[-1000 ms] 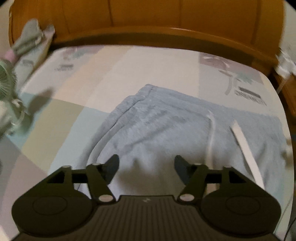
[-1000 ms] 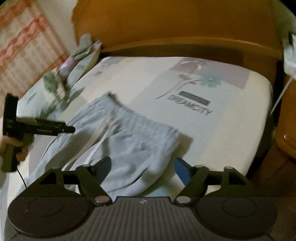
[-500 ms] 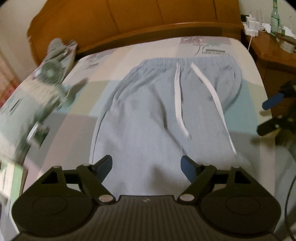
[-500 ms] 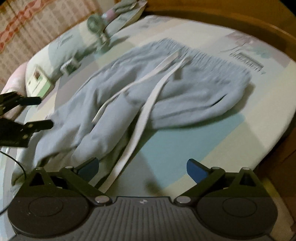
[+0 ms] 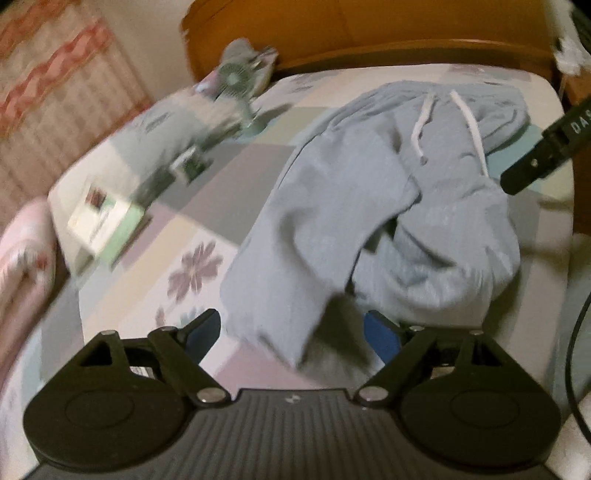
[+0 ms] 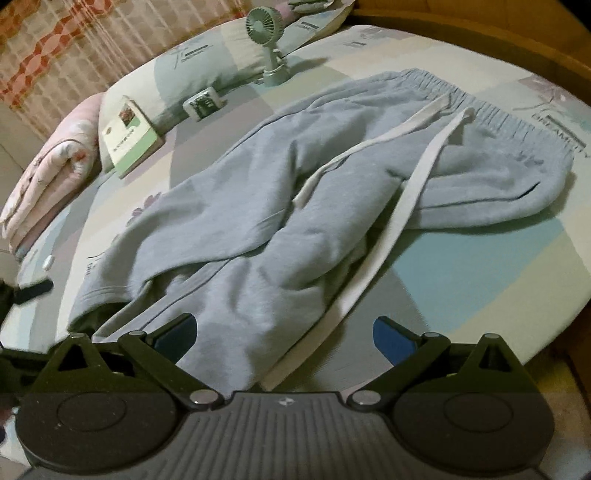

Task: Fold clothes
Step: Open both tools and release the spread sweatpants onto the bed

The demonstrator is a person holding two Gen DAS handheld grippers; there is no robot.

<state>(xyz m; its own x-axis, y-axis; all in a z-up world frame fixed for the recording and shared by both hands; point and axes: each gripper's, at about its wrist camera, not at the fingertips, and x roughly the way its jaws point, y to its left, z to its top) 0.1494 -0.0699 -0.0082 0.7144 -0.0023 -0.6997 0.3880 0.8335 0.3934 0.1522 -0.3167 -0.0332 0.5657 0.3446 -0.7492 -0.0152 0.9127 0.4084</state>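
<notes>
Light grey-blue sweatpants (image 5: 332,206) lie crumpled on the bed, waistband at the far end and legs toward me, one leg lapped over the other. Two white drawstrings (image 6: 424,162) trail down across them. My left gripper (image 5: 291,332) is open, low over the near leg's hem, with cloth lying between its fingers but not clamped. In the right wrist view the sweatpants (image 6: 295,206) fill the middle. My right gripper (image 6: 284,334) is open over the other leg's end. The right gripper's tip (image 5: 535,166) shows at the left view's right edge.
A small green fan (image 6: 267,37), a little box (image 6: 204,103) and a green-white book (image 6: 129,136) lie by the pillow (image 6: 207,62). A folded pink quilt (image 6: 51,162) lies at the left. A wooden headboard (image 5: 369,29) stands behind. The bed sheet (image 6: 461,266) drops off at the right.
Both grippers have drawn back from the waistband end to the leg end of the sweatpants. The legs, hidden before, now show bunched and crossed. Both stay open.
</notes>
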